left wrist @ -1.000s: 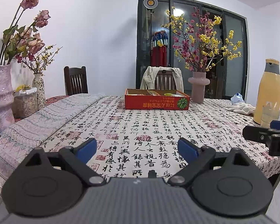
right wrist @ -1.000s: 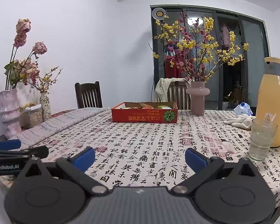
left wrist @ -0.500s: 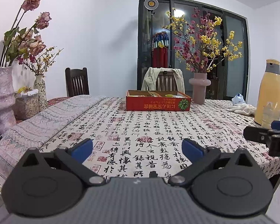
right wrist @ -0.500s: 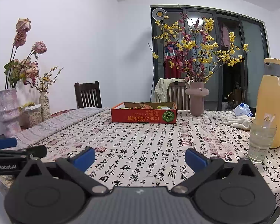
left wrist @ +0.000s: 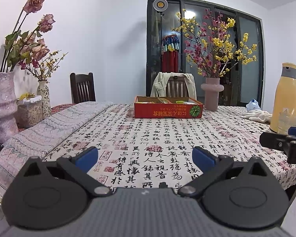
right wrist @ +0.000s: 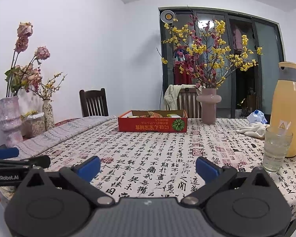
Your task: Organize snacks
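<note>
Both grippers, left (left wrist: 145,159) and right (right wrist: 148,168), hang wide apart and empty at the near edge, far from the shallow red cardboard snack box (right wrist: 152,123), best approached level.

Two low near-edge wrist views, both facing the far red box (left wrist: 168,110) (right wrist: 152,123).

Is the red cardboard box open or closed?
Open: the red cardboard box has no lid, and snack packets show above its rim.
</note>
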Demonstrator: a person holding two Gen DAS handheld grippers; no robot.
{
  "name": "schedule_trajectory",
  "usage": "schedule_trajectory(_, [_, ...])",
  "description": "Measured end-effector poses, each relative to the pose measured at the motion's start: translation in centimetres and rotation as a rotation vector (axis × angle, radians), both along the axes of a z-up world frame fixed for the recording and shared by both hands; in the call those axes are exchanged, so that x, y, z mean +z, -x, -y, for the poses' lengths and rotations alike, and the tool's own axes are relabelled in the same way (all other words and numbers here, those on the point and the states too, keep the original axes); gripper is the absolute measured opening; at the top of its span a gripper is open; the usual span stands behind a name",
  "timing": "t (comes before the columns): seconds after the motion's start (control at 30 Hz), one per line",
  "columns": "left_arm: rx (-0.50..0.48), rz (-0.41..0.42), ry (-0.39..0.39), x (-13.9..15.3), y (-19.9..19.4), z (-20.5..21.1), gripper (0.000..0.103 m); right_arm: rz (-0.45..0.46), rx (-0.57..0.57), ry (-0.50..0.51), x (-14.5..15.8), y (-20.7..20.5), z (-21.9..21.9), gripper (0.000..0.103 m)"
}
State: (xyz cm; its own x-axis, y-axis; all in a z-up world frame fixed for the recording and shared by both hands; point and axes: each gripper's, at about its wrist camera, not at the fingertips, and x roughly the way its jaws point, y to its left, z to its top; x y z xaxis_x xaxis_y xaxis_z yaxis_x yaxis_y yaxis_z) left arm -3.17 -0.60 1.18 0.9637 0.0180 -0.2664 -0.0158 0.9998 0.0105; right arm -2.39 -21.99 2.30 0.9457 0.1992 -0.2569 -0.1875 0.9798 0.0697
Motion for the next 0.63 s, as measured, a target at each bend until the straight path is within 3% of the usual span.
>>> schedule_trajectory(0.53, [-0.026, -0.009, 0.013, -0.11, -0.15, 0.03, 0.103, -0.006, 0.002, -0.002, 0.04, -0.07, -0.19, 0.103])
schedule_trajectory(0.63, [-0.035, 0.021, 0.007, -0.03, 0.31, 0.28, 0.103, -0.008, 0.005, -0.004, 0.00, -0.12, -0.22, 0.103])
